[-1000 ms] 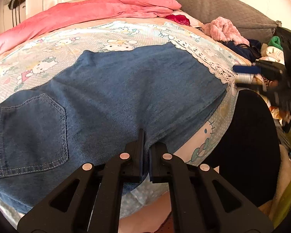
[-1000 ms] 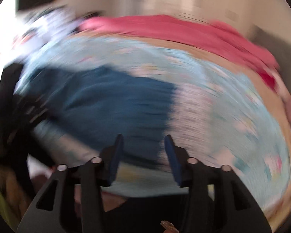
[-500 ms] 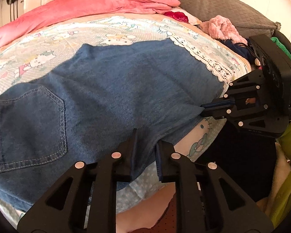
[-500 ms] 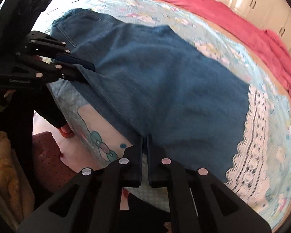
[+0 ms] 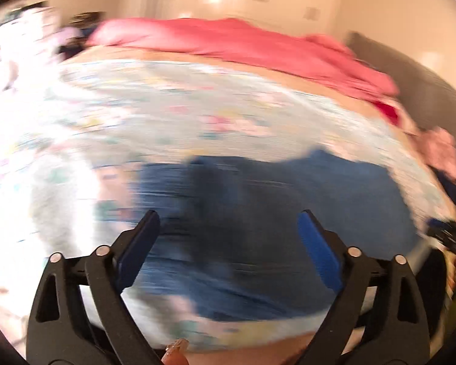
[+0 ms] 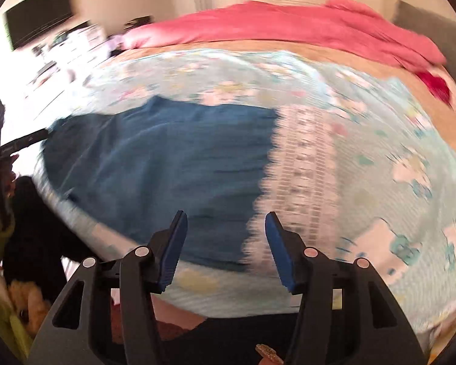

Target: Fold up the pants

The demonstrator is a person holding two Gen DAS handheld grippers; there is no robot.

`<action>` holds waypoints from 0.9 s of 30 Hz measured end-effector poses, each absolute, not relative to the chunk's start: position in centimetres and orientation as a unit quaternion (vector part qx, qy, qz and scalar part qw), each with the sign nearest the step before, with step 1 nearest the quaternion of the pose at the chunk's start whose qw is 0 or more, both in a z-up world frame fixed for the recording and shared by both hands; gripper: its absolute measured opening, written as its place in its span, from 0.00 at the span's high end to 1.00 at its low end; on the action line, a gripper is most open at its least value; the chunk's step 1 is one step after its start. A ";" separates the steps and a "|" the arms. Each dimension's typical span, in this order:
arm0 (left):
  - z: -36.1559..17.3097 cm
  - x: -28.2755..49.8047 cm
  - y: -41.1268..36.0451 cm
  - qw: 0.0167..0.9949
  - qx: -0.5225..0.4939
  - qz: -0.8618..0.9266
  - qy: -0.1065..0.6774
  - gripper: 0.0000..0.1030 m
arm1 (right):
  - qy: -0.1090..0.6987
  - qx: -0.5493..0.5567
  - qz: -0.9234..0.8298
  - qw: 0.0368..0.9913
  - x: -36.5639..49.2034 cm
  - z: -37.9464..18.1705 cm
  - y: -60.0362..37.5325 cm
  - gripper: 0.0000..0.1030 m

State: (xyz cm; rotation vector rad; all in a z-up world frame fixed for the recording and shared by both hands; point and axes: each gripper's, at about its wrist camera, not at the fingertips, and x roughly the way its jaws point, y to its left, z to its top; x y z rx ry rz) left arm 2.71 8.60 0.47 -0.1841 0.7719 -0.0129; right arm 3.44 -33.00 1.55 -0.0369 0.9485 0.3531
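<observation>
The blue denim pants point(image 6: 167, 164) lie flat on the patterned light-blue bedsheet point(image 6: 380, 140), with a white lace trim point(image 6: 301, 167) along their right end. Both views are motion-blurred. My right gripper point(image 6: 225, 228) is open and empty, above the near edge of the pants by the lace end. My left gripper point(image 5: 228, 228) is wide open and empty, above the pants point(image 5: 273, 213) near the bed's front edge. The left gripper's body also shows at the far left of the right wrist view point(image 6: 3, 146).
A pink duvet point(image 6: 288, 27) is bunched along the far side of the bed. A grey headboard point(image 5: 410, 79) stands at the right. A dark screen point(image 6: 39, 24) hangs on the far wall. Clothes and dark items lie beside the bed point(image 6: 24, 213).
Both grippers were shut on the near edge of the pants half a second ago; both have let go, opened and pulled up and back. The cameras are swinging fast.
</observation>
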 end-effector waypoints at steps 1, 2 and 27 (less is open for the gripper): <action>0.1 2.9 9.1 0.921 -0.088 0.021 0.379 0.09 | 0.459 -0.018 0.164 0.873 3.6 1.2 -33.1 0.45; -0.1 3.1 9.5 0.920 -0.087 0.036 0.381 0.09 | 0.464 -0.017 0.161 0.871 3.7 0.9 -33.4 0.43; 3.9 3.1 4.9 0.952 -0.015 -0.006 0.305 0.14 | 0.437 -0.013 0.162 0.885 4.6 1.8 -31.7 0.40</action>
